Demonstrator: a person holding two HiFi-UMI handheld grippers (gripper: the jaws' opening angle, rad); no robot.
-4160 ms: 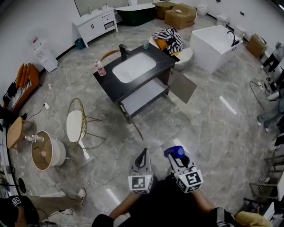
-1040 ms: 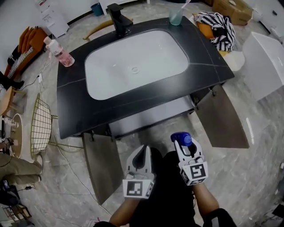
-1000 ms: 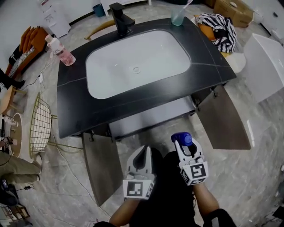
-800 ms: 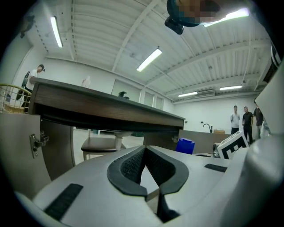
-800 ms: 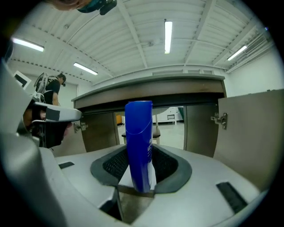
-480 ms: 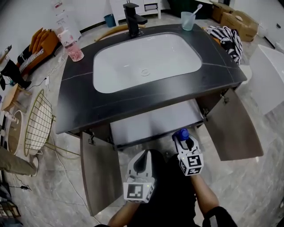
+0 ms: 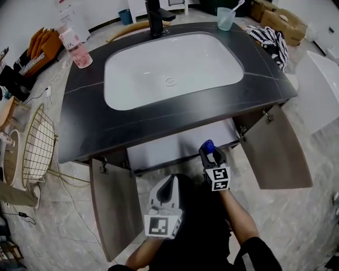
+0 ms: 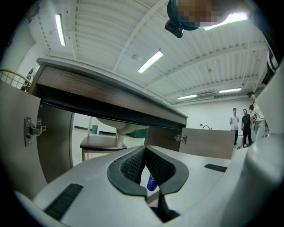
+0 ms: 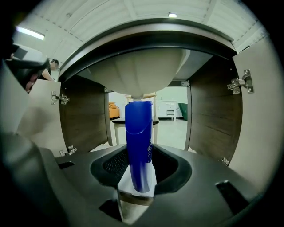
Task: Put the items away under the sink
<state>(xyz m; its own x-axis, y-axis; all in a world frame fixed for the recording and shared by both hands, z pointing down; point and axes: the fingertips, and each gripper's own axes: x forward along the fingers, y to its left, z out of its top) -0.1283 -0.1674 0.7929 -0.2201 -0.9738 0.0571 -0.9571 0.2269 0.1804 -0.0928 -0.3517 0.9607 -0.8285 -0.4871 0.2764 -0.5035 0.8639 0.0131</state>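
A blue bottle (image 9: 139,137) stands upright between the jaws of my right gripper (image 9: 140,175), which is shut on it. In the head view the right gripper (image 7: 210,154) holds the blue bottle (image 7: 207,145) at the front edge of the pale shelf (image 7: 169,148) under the black sink counter (image 7: 106,132). Both cabinet doors (image 7: 110,211) stand open. The white basin underside (image 9: 142,71) hangs above the bottle. My left gripper (image 7: 169,185) is lower and to the left of the right one, shut with nothing in it; its pads (image 8: 135,162) meet.
On the counter stand a pink bottle (image 7: 74,48), a black faucet (image 7: 157,11) and a cup with a toothbrush (image 7: 226,18). The right door (image 7: 280,153) swings out to the right. A gold wire chair (image 7: 37,151) is at the left. People (image 8: 242,126) stand far off.
My right gripper has moved forward with the blue bottle, up to the cabinet opening. The view has come closer to the vanity. The left gripper has kept its place.
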